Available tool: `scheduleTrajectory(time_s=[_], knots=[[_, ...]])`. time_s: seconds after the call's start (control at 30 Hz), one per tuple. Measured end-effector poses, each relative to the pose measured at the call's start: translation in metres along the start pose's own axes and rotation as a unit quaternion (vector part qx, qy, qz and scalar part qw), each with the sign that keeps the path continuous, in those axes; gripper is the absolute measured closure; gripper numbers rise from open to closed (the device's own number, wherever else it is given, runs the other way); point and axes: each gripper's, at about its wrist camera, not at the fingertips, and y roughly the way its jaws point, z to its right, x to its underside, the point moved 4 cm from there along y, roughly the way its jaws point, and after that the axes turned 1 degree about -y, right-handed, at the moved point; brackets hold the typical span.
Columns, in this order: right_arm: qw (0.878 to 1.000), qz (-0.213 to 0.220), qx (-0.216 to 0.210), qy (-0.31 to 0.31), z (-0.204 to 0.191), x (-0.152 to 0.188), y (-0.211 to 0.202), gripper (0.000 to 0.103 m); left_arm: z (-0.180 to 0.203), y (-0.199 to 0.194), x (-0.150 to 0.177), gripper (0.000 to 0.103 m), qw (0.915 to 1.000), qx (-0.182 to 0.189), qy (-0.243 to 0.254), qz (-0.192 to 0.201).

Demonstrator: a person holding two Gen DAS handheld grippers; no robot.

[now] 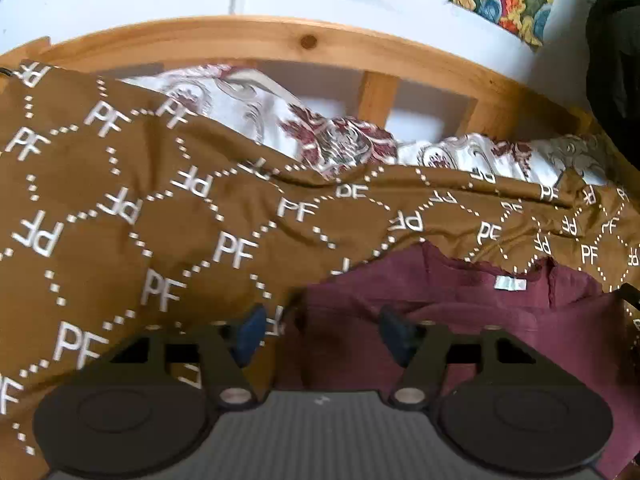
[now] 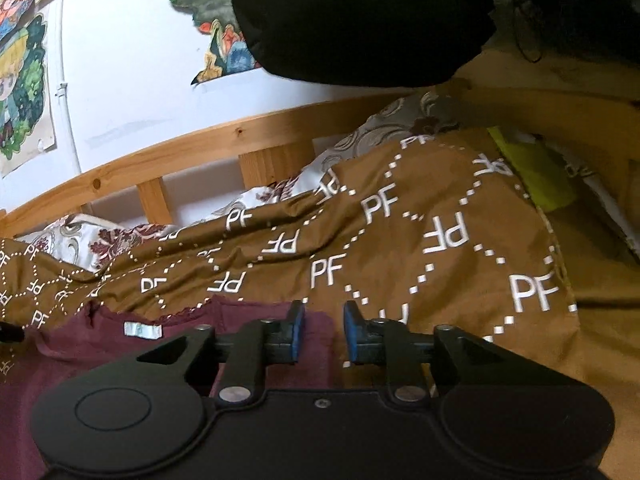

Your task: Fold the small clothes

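Note:
A dark maroon garment (image 1: 460, 320) with a small white neck label (image 1: 509, 284) lies flat on a brown blanket printed with "PF" (image 1: 160, 208). My left gripper (image 1: 322, 330) hovers over the garment's left side, near its edge. Its jaws stand wide open and the blue pads (image 1: 250, 332) hold nothing. In the right wrist view the same garment (image 2: 100, 356) and its label (image 2: 142, 330) lie at lower left. My right gripper (image 2: 325, 330) sits at the garment's right edge, jaws a little apart. The edge of the cloth lies below the gap, and the pads (image 2: 297, 334) do not press on it.
A wooden bed rail (image 1: 280, 44) runs along the white wall behind the blanket. A floral sheet or pillow (image 1: 332, 140) lies against the rail. A bulky black thing (image 2: 360, 20) hangs at upper right, and a yellow-green item (image 2: 532, 172) lies beside the blanket. Colourful pictures (image 2: 24, 92) hang on the wall.

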Motion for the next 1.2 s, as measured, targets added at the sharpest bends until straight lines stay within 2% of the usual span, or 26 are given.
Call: scheduleTrajectory(time_s=[0.07, 0.13, 0.2, 0.33, 0.43, 0.53, 0.67, 0.83, 0.97, 1.07, 1.2], knots=[[1.0, 0.001, -0.001, 0.008, 0.003, -0.001, -0.003, 0.061, -0.004, -0.003, 0.001, 0.032, 1.0, 0.002, -0.003, 0.0], [1.0, -0.001, -0.002, 0.016, 0.005, -0.001, -0.006, 0.039, -0.008, -0.005, 0.004, 0.027, 1.0, 0.001, -0.006, -0.002], [1.0, -0.003, -0.01, 0.016, 0.004, -0.001, -0.01, 0.034, -0.008, -0.007, 0.007, 0.021, 1.0, 0.002, -0.007, -0.001], [0.999, -0.019, -0.027, -0.011, -0.006, 0.003, -0.016, 0.014, -0.003, -0.006, 0.013, 0.013, 1.0, 0.005, 0.009, -0.001], [0.997, -0.037, -0.016, -0.064, -0.017, 0.011, -0.014, 0.012, 0.004, -0.001, 0.018, 0.01, 0.9994, -0.009, 0.032, -0.005], [0.993, -0.052, 0.008, -0.105, -0.022, 0.019, -0.006, 0.012, 0.006, 0.007, 0.024, 0.01, 0.9976, -0.043, 0.052, -0.014], [0.989, -0.057, 0.057, -0.128, -0.017, 0.025, 0.002, 0.009, -0.002, 0.017, 0.026, 0.01, 0.9956, -0.081, 0.042, -0.021], [0.991, -0.041, 0.082, -0.1, -0.003, 0.022, -0.001, 0.006, -0.016, 0.012, 0.019, 0.01, 0.9975, -0.07, -0.004, -0.01], [0.991, -0.035, 0.092, -0.095, 0.002, 0.02, -0.001, 0.001, -0.017, 0.012, 0.019, 0.01, 0.9965, -0.082, 0.001, -0.012], [0.991, -0.034, 0.094, -0.094, 0.002, 0.019, -0.001, 0.001, -0.017, 0.014, 0.019, 0.004, 0.996, -0.088, 0.002, -0.013], [0.99, -0.031, 0.098, -0.091, 0.002, 0.018, -0.003, 0.001, -0.018, 0.013, 0.019, 0.001, 0.9952, -0.097, 0.001, -0.01]])
